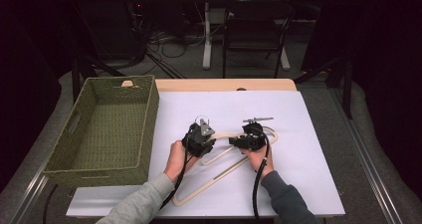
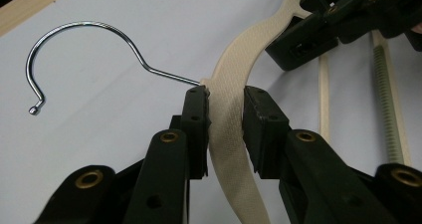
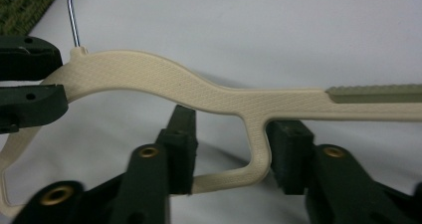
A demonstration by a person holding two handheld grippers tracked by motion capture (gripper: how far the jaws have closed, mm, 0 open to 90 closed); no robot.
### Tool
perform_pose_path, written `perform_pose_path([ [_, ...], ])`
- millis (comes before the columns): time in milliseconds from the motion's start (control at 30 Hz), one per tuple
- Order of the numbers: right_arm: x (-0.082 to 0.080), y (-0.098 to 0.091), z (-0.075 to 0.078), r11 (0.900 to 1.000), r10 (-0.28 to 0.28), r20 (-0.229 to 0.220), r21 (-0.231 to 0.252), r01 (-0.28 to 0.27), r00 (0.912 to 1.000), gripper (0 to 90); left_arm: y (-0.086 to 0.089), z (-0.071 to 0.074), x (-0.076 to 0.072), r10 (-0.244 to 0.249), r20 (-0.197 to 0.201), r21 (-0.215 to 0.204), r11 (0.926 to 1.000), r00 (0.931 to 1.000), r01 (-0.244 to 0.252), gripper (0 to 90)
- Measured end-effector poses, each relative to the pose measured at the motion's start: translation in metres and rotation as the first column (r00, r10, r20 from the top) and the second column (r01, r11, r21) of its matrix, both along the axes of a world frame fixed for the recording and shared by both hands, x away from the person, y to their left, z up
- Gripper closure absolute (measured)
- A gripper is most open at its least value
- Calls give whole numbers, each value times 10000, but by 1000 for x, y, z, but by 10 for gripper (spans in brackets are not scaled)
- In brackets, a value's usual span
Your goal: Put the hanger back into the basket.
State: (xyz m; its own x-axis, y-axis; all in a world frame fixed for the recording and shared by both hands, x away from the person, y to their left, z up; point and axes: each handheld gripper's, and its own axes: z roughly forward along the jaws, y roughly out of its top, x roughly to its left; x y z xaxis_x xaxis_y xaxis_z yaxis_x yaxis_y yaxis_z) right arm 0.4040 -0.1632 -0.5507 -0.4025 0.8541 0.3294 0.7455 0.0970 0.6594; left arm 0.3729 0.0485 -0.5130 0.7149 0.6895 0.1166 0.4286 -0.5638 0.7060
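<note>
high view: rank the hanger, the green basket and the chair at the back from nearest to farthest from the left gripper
1. Hanger: clamped in the left gripper near its hook.
2. Green basket: to the gripper's left on the table, apart from it.
3. Chair: on the floor beyond the table's far edge.

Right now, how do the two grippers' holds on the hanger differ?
The left gripper clamps the cream hanger at its neck by the metal hook, pads pressing both sides. The right gripper straddles the inner notch on one shoulder, its jaws wider, a gap showing beside the strut. Both are black two-jaw grippers on the same hanger.
</note>
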Motion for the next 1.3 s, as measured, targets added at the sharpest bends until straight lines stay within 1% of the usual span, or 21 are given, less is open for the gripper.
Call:
perform_pose_path([
  [33, -1, -1, 1, 9999, 11, 113, 99, -12, 9999, 671, 2, 1, 0, -46, -14, -61, 10000, 10000, 46, 725],
  [133, -3, 0, 5, 9999, 82, 428, 70, -85, 9991, 685, 10, 0, 0, 82, -291, -535, 9985, 9995, -97, 707],
  [200, -5, 1, 8, 9999, 127, 695, 43, -130, 9975, 689, 15, -3, 0, 151, -483, -636, 9978, 9987, -182, 623],
  [267, -6, 2, 10, 9999, 158, 868, 36, -162, 9961, 690, 19, -8, 1, 243, -762, -739, 9968, 9968, -299, 585],
  [300, -7, 2, 11, 9998, 200, 915, 45, -205, 9956, 691, 21, -10, 3, 211, -984, -898, 9955, 9949, -300, 588],
  [333, -7, 2, 11, 9999, 156, 946, 41, -161, 9954, 691, 23, -12, 4, 107, -1221, -1174, 9928, 9925, -251, 605],
  [367, -8, 3, 11, 9998, 172, 937, 67, -179, 9955, 691, 24, -12, 4, -6, -1336, -1412, 9898, 9910, -184, 649],
  [433, -8, 2, 12, 9996, 242, 982, 137, -256, 9949, 691, 25, -9, 3, -112, -1363, -1601, 9870, 9906, -109, 714],
  [533, -9, -1, 16, 9990, 293, 1042, 302, -326, 9941, 692, 27, 2, 4, -306, -1451, -2010, 9796, 9889, 8, 738],
  [600, -10, -3, 20, 9980, 371, 1123, 468, -426, 9930, 681, 29, 11, 6, -502, -1576, -2286, 9734, 9862, 131, 761],
  [633, -11, -4, 23, 9973, 466, 1143, 511, -527, 9924, 658, 30, 15, 6, -645, -1649, -2319, 9724, 9842, 249, 767],
  [700, -15, -6, 29, 9964, 489, 1372, 620, -579, 9893, 623, 29, 23, 4, -794, -1650, -2281, 9728, 9831, 403, 779],
  [800, -19, -11, 37, 9943, 536, 1526, 834, -669, 9868, 574, 28, 31, 2, -980, -1709, -2336, 9707, 9804, 563, 800],
  [833, -21, -14, 40, 9938, 560, 1555, 860, -700, 9862, 538, 28, 34, 2, -1055, -1751, -2393, 9690, 9789, 616, 813],
  [900, -26, -19, 45, 9916, 655, 1712, 993, -834, 9831, 531, 28, 38, 1, -1175, -1779, -2515, 9653, 9770, 703, 855],
  [933, -29, -21, 48, 9908, 657, 1775, 1052, -854, 9819, 502, 27, 41, 0, -1121, -1760, -2423, 9679, 9780, 673, 858],
  [967, -32, -24, 50, 9897, 688, 1840, 1114, -904, 9805, 486, 27, 43, 0, -1075, -1622, -2251, 9719, 9809, 693, 860],
  [1000, -36, -27, 53, 9892, 693, 1957, 1134, -927, 9782, 476, 27, 44, 1, -1060, -1613, -2220, 9726, 9812, 686, 860],
  [1067, -41, -32, 57, 9898, 623, 2102, 1125, -875, 9757, 439, 30, 48, 2, -1051, -1678, -2245, 9722, 9802, 658, 860],
  [1167, -45, -38, 58, 9906, 581, 2182, 1081, -833, 9742, 407, 35, 59, 2, -962, -1498, -2179, 9740, 9840, 620, 860],
  [1300, -50, -43, 55, 9936, 685, 2217, 727, -866, 9727, 320, 45, 80, 5, -907, -1198, -2336, 9704, 9886, 607, 860],
])
